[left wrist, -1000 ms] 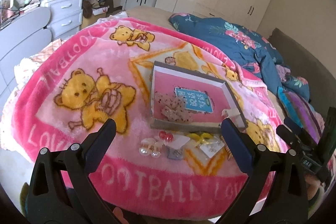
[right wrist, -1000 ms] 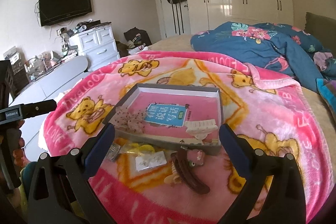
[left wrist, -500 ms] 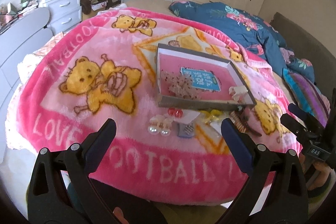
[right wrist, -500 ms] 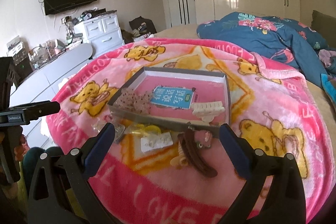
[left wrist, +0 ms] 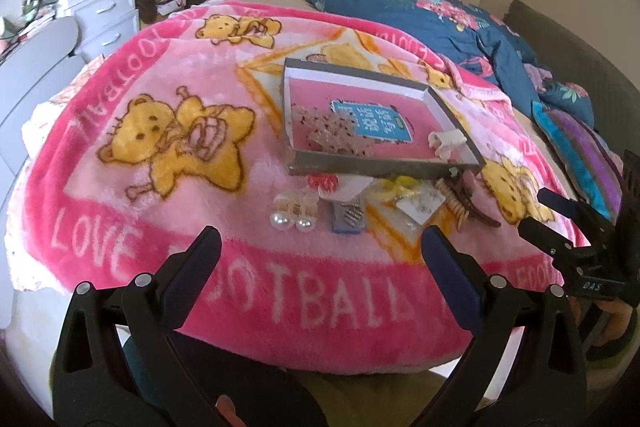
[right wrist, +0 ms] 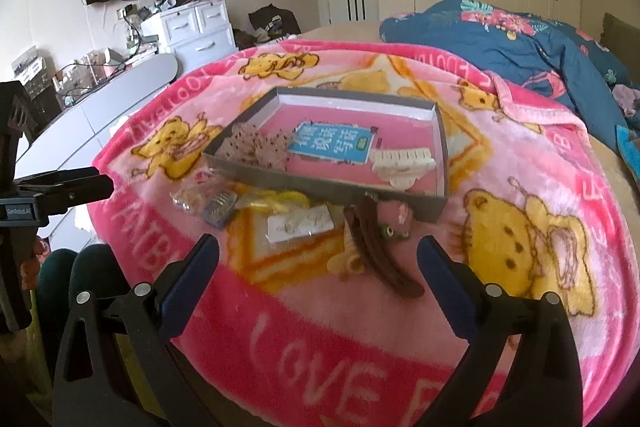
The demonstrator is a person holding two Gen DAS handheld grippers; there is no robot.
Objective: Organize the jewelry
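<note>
Two pieces, a beaded item [left wrist: 336, 131] and a white hair clip [left wrist: 446, 141], already lie in the tray [left wrist: 380, 169]; pearl earrings [left wrist: 294, 215], small packets [right wrist: 300, 225] and a brown clip [right wrist: 376, 247] wait on the blanket [left wrist: 120, 67] beside it. Left gripper [left wrist: 320, 251] and right gripper [right wrist: 318, 255] hover wide open, empty.

My blanket [left wrist: 120, 227] is hot pink with paler pink panels, yellow bears and white lettering. The tray [right wrist: 438, 143] is grey outside, white-walled, pink-floored, with a blue label [right wrist: 334, 145]. In it lie a cream claw clip [right wrist: 402, 163] and a brown-speckled piece [right wrist: 256, 147]. Before it lies a dark brown clip [right wrist: 376, 251]. My tools' pads [left wrist: 200, 263] are dark blue on black arms. The duvet [left wrist: 440, 19] is navy with pink flowers.
</note>
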